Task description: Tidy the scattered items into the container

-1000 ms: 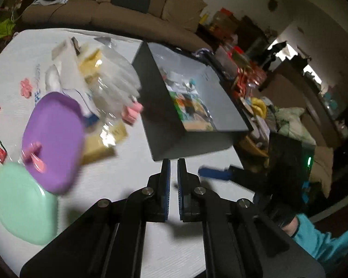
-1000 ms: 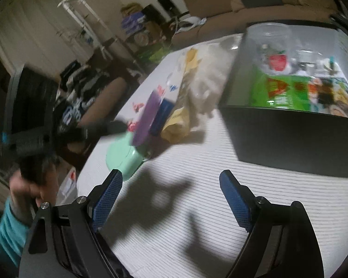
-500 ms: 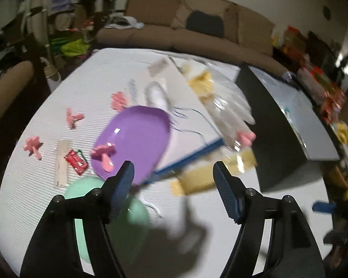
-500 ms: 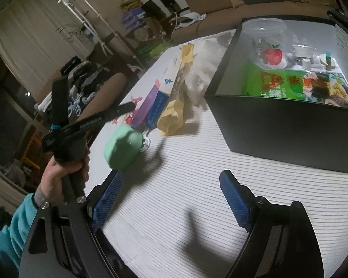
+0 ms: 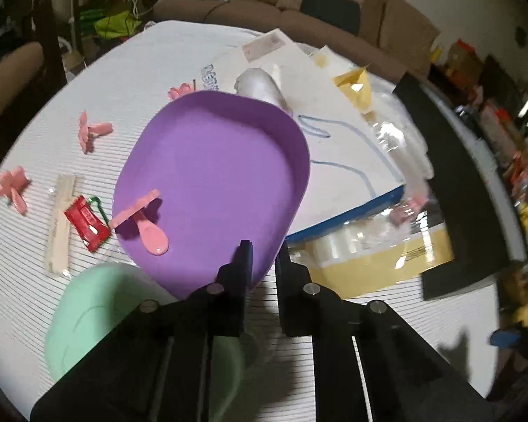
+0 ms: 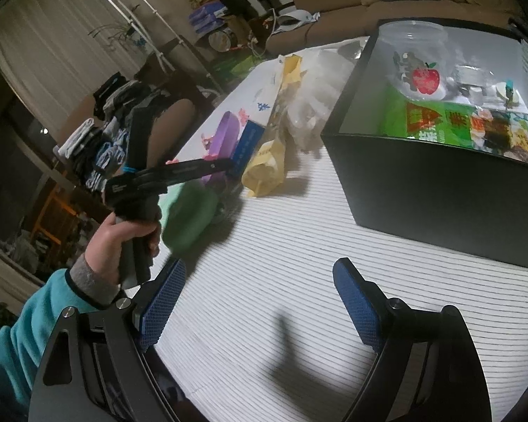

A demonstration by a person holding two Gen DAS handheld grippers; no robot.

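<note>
The left gripper (image 5: 262,251) has its jaws nearly together on the near rim of a purple plate (image 5: 211,183), apparently pinching it, though motion blur hides the contact. A pink spoon (image 5: 148,227) lies on the plate. The right gripper (image 6: 260,302) hangs wide and empty above the striped table (image 6: 281,263), near the black box (image 6: 440,183)

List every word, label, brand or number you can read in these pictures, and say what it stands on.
Nothing reads clearly.
Blue lettering on the white paper bag: blurred.
Red characters on the green snack packet in the black box: too distorted.
Print on the red sachet: too small.
</note>
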